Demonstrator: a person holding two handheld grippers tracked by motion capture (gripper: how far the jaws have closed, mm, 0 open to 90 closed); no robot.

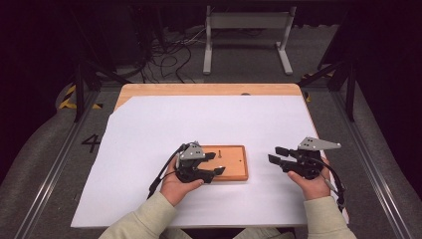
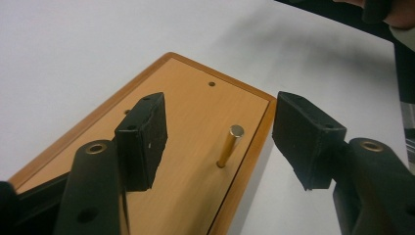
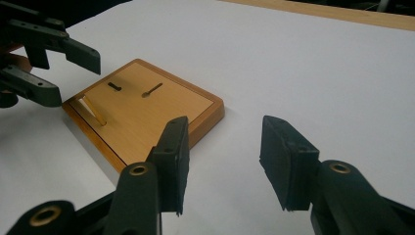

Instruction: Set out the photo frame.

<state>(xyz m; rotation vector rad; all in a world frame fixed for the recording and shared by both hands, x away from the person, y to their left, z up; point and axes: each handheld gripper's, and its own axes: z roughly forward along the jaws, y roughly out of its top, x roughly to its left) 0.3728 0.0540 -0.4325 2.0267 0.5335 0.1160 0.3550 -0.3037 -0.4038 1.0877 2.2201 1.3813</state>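
Note:
A small wooden board lies on the white sheet near the table's front. One thin brass pin stands upright in it, close to the board's edge. My left gripper hovers over the board's left end, open. In the left gripper view the pin stands between the two pads without touching either. My right gripper is held to the right of the board, above the sheet, open with nothing between its fingers. From the right gripper view the board, the pin and the left gripper lie ahead to the left.
A white sheet covers most of the wooden table. The board has small holes in its face. Beyond the table's far edge are floor cables and a white stand frame.

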